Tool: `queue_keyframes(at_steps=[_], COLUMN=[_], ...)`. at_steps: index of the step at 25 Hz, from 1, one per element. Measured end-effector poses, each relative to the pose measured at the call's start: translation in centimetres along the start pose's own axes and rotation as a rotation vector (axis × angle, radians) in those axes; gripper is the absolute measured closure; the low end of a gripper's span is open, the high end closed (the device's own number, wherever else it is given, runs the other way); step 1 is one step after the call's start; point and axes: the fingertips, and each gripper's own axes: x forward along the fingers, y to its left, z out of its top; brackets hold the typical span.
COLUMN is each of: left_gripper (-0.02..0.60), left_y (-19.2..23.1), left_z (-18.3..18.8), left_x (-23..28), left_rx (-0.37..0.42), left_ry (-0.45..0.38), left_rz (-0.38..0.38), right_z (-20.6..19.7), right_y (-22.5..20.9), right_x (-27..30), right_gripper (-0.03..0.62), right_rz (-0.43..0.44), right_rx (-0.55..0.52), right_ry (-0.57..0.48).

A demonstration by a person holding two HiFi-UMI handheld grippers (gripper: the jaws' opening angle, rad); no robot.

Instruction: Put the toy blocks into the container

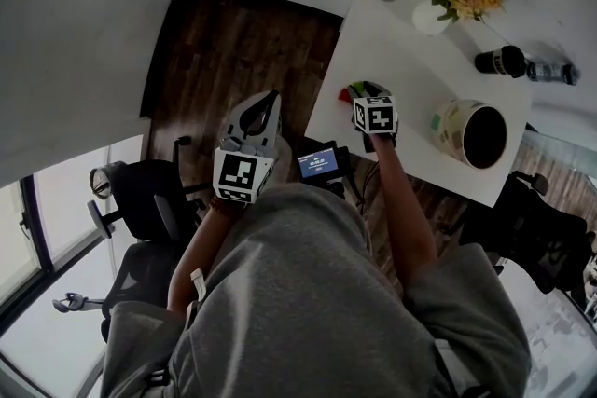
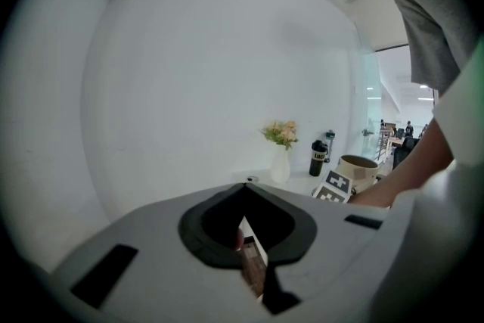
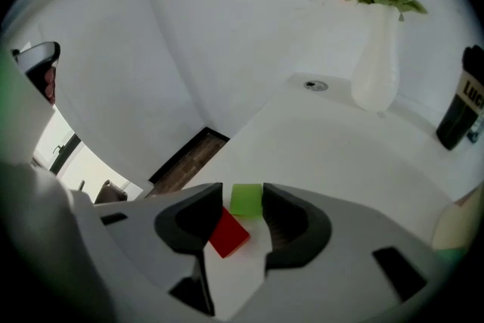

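Note:
A green block and a red block lie together on the white table near its corner. My right gripper hangs over them, open, with both blocks between its jaws; the red one lies close to the left jaw. In the head view the blocks peek out beside the right gripper. The beige round container stands upright to the right of that gripper. My left gripper is shut and empty, held off the table over the wooden floor.
A white vase of flowers, a black bottle and a clear bottle stand along the table's far side. A small device with a lit screen hangs at my waist. An office chair is at the left.

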Motion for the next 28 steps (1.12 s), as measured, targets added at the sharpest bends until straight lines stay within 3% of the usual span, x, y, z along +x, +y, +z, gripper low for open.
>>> queue_keyframes(at_steps=[17, 28], left_gripper=[0.575, 0.575], left_y=[-1.1, -4.2], left_z=[-0.2, 0.3], left_x=[-0.6, 1.0], left_rx=[0.009, 0.024], left_ry=[-0.001, -0.012], left_rz=[-0.008, -0.08], right_z=[-0.2, 1.8], right_y=[-0.3, -1.5], right_x=[-0.7, -6.3], right_gripper=[0.465, 0.468], right_rz=[-0.051, -0.085], right_rx=[-0.05, -0.052], right_ry=[-0.022, -0.145])
